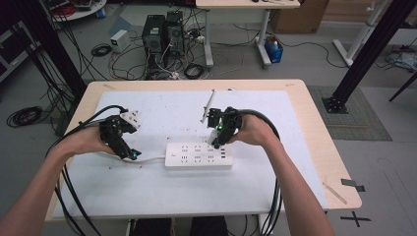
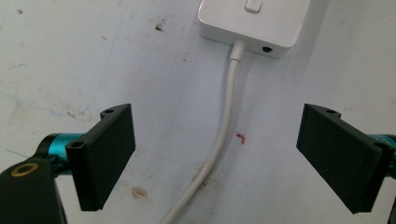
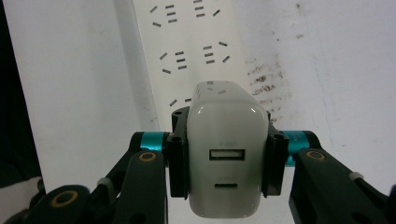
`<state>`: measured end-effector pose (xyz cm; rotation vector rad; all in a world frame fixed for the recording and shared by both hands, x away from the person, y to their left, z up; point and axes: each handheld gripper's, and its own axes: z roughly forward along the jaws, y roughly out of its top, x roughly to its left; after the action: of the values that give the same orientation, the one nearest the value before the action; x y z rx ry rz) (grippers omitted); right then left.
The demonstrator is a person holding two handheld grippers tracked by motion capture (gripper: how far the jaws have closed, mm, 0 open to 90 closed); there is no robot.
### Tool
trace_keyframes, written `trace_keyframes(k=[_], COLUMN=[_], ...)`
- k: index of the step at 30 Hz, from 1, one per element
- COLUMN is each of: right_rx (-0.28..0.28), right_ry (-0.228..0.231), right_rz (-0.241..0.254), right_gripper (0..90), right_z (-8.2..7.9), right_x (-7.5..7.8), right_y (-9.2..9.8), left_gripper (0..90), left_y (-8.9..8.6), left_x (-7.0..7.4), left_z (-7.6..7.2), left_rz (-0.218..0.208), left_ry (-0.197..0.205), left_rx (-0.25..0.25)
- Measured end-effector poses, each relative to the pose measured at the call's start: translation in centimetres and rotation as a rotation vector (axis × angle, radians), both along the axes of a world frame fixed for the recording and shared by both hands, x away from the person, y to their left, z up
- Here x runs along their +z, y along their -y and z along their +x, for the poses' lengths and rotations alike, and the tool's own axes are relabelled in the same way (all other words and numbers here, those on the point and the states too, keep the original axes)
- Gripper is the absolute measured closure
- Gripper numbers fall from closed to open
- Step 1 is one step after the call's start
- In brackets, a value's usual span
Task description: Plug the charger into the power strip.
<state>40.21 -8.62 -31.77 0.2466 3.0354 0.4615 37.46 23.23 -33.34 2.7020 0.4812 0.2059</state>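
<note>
The right tool [image 3: 227,163] is clamped on a white charger [image 3: 226,154], one black jaw on each side, and holds it right over the power strip [image 1: 198,156] near the strip's right end. The left tool [image 2: 215,156] has its jaws wide apart, one on each side of the strip's white cord [image 2: 219,140] without touching it. The strip lies flat in the middle of the white worktop [image 1: 162,189].
</note>
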Motion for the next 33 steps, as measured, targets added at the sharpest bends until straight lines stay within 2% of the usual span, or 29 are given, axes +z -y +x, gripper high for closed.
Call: trace_keyframes(k=[3,8,10,12,16,20,22,33], right_rx=[0.024,0.047,0.067,0.081,0.114,0.144,0.146,0.159], right_ry=[-0.004,-0.008,-0.021,-0.015,-0.028,-0.039,-0.030,-0.042], right_rz=[-0.035,-0.085,-0.094,-0.099,-0.123,-0.134,-0.138,-0.153], right_gripper=[62.1,62.1,62.1,62.1,62.1,62.1,62.1,62.1], right_z=[0.4,1.0,1.1,1.2,1.7,2.0,2.1,2.3], right_x=[-0.6,-1.1,-1.2,-1.3,-1.7,-2.2,-2.4,-3.1], right_y=[-0.5,-1.4,-1.7,-2.1,-2.6,-2.9,-3.0,-3.4], left_gripper=[11.7,11.7,11.7,11.7,11.7,11.7,11.7,11.7], left_y=[-0.2,-0.5,-0.7,-0.8,-1.0,-1.3,-1.4,-1.5], left_x=[-0.3,-0.6,-0.6,-0.6,-0.7,-0.8,-0.8,-1.1], left_z=[-0.2,-0.4,-0.4,-0.4,-0.5,-0.5,-0.5,-0.6], left_rz=[-0.022,-0.022,-0.016,-0.015,-0.020,-0.019,-0.019,-0.018], left_ry=[-0.005,-0.005,-0.008,-0.007,-0.003,0.000,0.000,0.001], left_rx=[0.020,0.020,0.011,0.009,0.021,0.026,0.030,0.032])
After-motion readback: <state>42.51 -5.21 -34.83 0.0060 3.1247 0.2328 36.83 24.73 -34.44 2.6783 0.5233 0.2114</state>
